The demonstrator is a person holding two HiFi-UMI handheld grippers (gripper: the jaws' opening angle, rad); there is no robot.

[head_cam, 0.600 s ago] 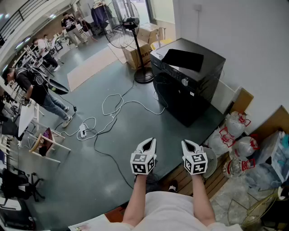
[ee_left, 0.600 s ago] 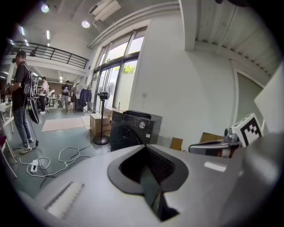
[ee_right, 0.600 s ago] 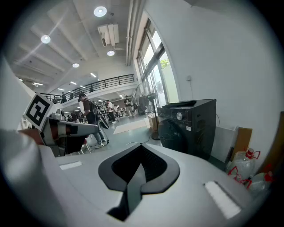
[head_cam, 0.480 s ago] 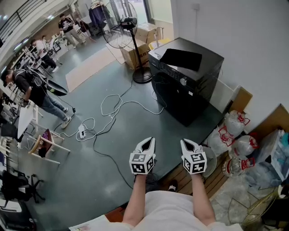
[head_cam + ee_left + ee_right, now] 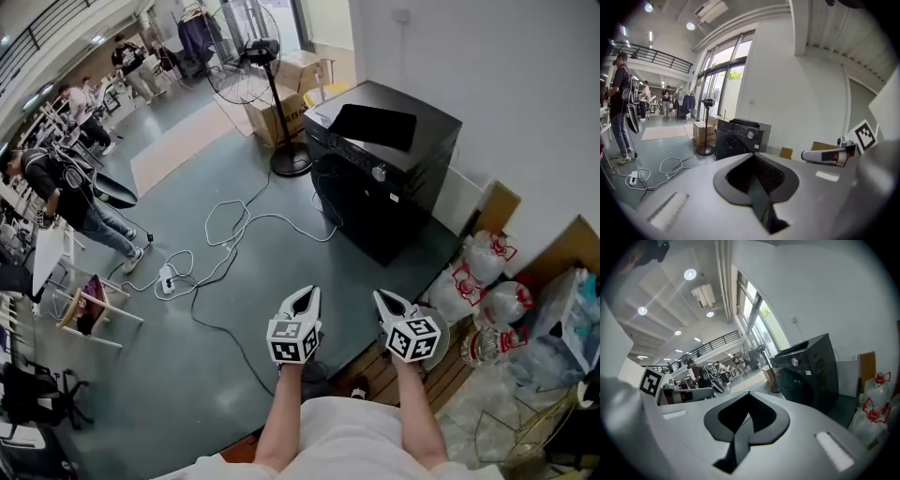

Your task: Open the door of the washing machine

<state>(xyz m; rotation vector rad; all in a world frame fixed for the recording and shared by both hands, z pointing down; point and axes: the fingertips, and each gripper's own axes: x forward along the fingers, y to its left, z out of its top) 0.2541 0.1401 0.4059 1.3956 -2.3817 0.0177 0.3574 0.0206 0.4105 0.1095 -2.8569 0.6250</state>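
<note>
Both left gripper [image 5: 308, 292], right gripper [image 5: 382, 296]: fingers together, empty; washing machine [image 5: 384, 155] well apart, door [image 5: 349, 199] closed, label [image 5: 398, 196] illegible.

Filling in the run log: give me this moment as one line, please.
left gripper: shut, empty | right gripper: shut, empty | washing machine door: closed, untouched, ahead of both

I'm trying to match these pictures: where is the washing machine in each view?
Head view: washer, upper right of centre.
Left gripper view: washer, just left of centre.
Right gripper view: washer, right of centre.
Shared landmark: the fan beside it.
</note>
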